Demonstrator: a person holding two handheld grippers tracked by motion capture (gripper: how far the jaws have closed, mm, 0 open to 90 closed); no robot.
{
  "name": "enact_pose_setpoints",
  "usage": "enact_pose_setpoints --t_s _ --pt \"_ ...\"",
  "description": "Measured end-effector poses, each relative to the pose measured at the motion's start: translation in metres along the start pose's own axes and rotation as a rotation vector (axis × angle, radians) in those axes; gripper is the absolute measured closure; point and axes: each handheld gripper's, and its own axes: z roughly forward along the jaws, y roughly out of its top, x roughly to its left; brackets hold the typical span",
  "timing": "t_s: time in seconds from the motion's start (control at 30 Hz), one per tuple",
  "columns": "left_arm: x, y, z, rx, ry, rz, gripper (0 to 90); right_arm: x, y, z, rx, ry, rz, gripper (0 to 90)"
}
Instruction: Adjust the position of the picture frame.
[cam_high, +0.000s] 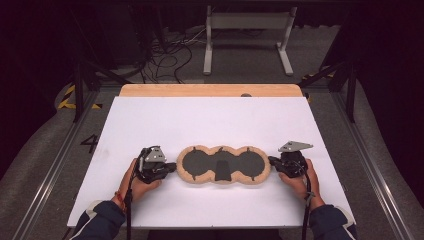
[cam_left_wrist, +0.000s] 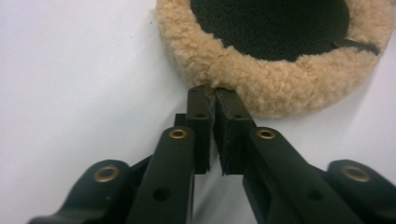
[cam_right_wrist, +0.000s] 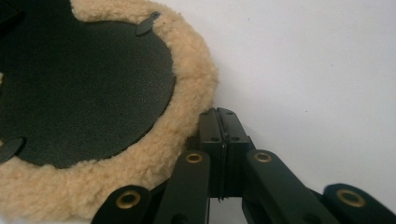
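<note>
A flat three-lobed pad (cam_high: 223, 165) lies on the white table near the front, with a tan fleece rim (cam_left_wrist: 280, 84) and a black inner face (cam_right_wrist: 84, 88). My left gripper (cam_high: 174, 166) lies at its left end. In the left gripper view the left gripper (cam_left_wrist: 214, 91) has its jaws a narrow slit apart, tips touching the fleece edge. My right gripper (cam_high: 271, 161) lies at the pad's right end. In the right gripper view the right gripper (cam_right_wrist: 218, 112) is shut, jaws pressed together beside the fleece (cam_right_wrist: 187, 93), with nothing seen between them.
The white sheet (cam_high: 210, 120) covers a wooden tabletop (cam_high: 210, 90) whose far edge shows. A metal frame (cam_high: 247, 40) and cables stand on the floor beyond. Metal rails run along both sides of the table.
</note>
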Motion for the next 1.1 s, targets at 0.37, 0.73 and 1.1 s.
enact_pose_setpoints --t_s 0.37,0.73,1.1 --pt "-0.005 -0.012 -0.021 -0.077 0.014 0.028 74.3 -0.004 -0.003 -0.023 -0.076 0.056 0.014 78.8" --pt "-0.011 -0.024 -0.039 -0.122 0.024 0.046 59.0 0.013 -0.007 -0.034 -0.091 0.131 -0.027 71.1" --pt "-0.012 -0.041 -0.05 -0.131 0.054 0.027 42.0 0.025 -0.008 -0.042 -0.102 0.17 -0.044 65.8"
